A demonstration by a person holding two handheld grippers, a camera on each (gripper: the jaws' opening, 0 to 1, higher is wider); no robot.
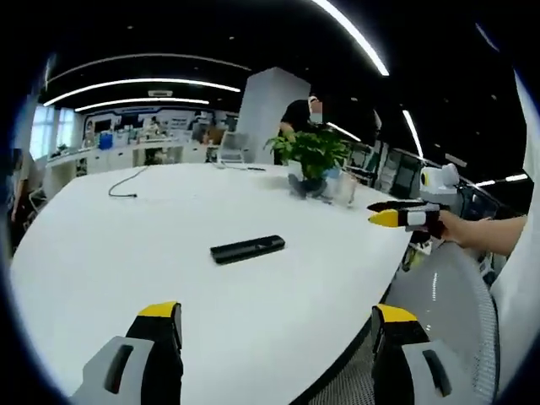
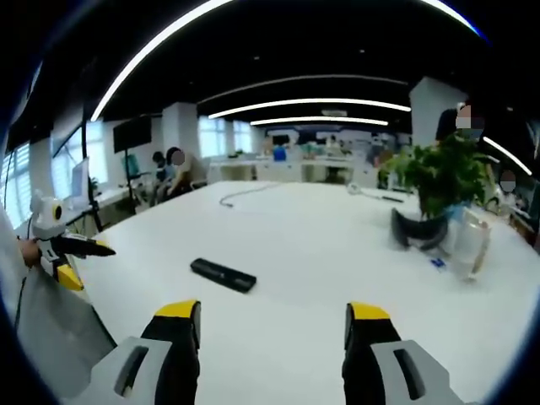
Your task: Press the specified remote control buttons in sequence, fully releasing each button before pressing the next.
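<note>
black remote (image 1: pixel 247 248) lies flat on the white table (image 1: pixel 126 253), nr its middle, well apart from both grippers; buttons too small to make out. left gripper (image 1: pixel 278 325) and right gripper (image 2: pixel 274 325) hang over the nr table edge, jaws wide apart, holding nothing. potted plant (image 2: pixel 439 181) behind, pot partly hidden by a clear container (image 2: pixel 471 245). thin cable (image 1: pixel 126 184) at far side.

Place: open-plan office; large white meeting table (image 1: pixel 169 253) | desks (image 1: pixel 126 156) behind | ceiling light strips (image 2: pixel 312 103)
</note>
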